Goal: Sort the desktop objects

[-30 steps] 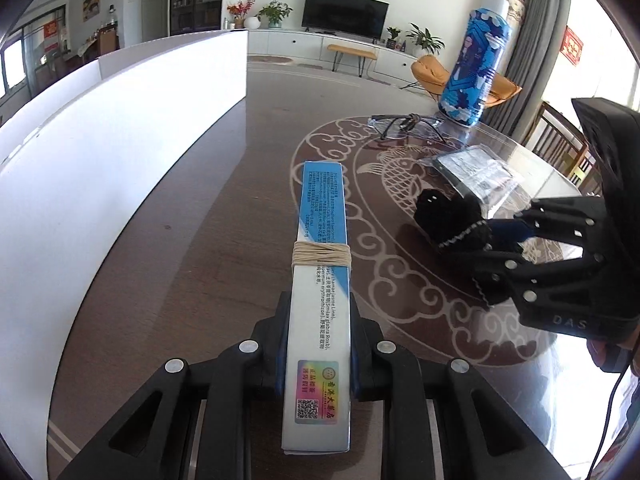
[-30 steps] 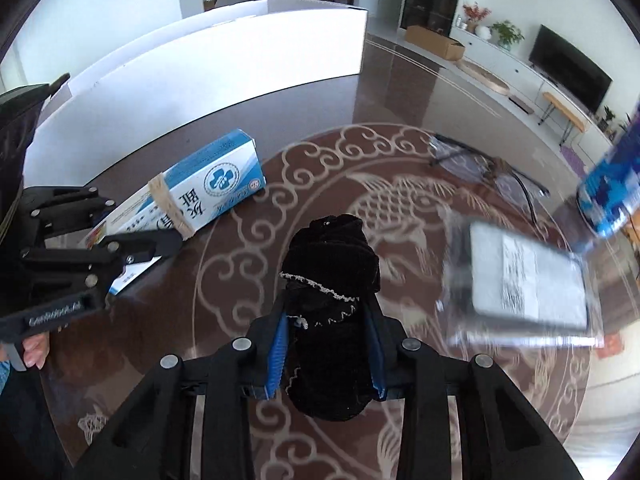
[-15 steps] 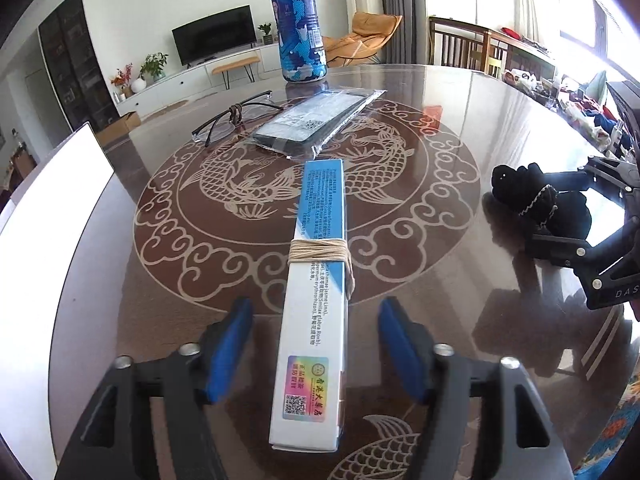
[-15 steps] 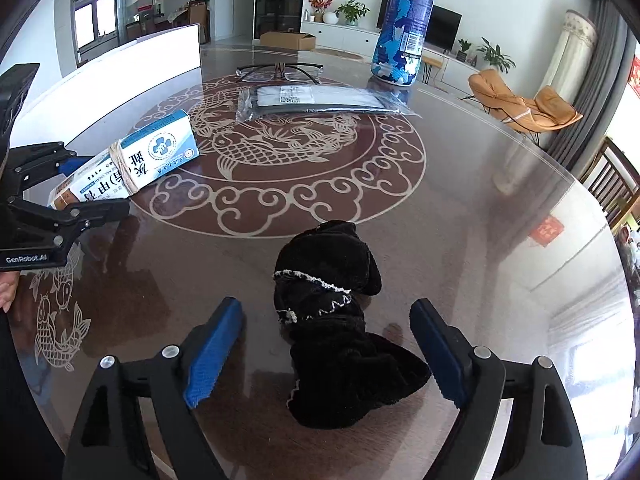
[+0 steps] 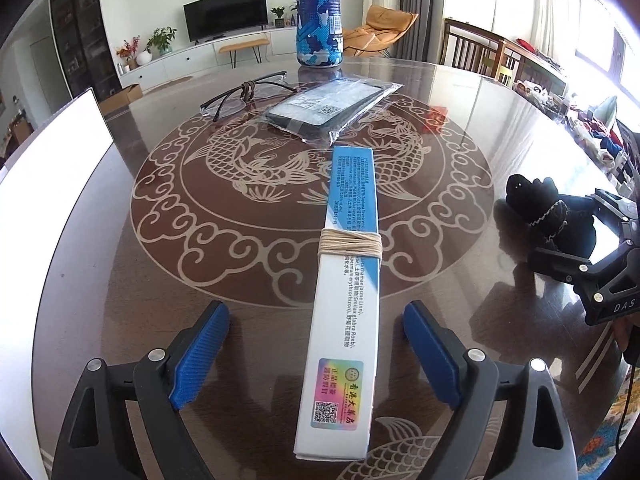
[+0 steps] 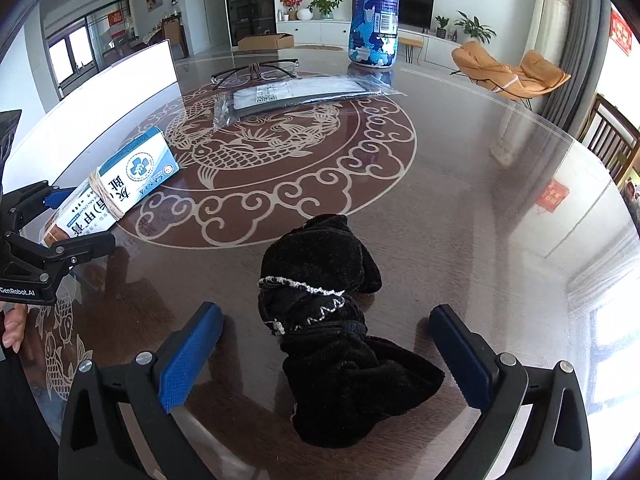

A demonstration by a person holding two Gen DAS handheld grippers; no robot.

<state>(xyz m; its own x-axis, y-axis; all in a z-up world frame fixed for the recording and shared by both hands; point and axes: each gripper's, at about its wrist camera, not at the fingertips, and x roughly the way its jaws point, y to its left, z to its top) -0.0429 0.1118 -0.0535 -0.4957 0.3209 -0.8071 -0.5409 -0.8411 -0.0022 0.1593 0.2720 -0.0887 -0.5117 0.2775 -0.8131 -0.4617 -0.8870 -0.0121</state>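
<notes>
A long white and blue box (image 5: 348,300) bound with a rubber band lies on the round brown table, between the wide-open fingers of my left gripper (image 5: 316,350), which do not touch it. The box also shows in the right wrist view (image 6: 116,184). A black cloth bundle (image 6: 336,320) lies on the table between the open fingers of my right gripper (image 6: 324,354), untouched. The bundle shows in the left wrist view (image 5: 548,216) at the right, with the right gripper (image 5: 588,248) around it.
Farther back lie a plastic-bagged dark item (image 5: 332,108) and a pair of glasses (image 5: 244,94). A tall blue patterned bottle (image 5: 318,12) stands at the far edge. A white panel (image 5: 48,184) runs along the table's left side.
A second ago both grippers were shut, the left on the box, the right on the black cloth. Both opened and set their objects on the table, and now stand slightly wider and drawn back.
</notes>
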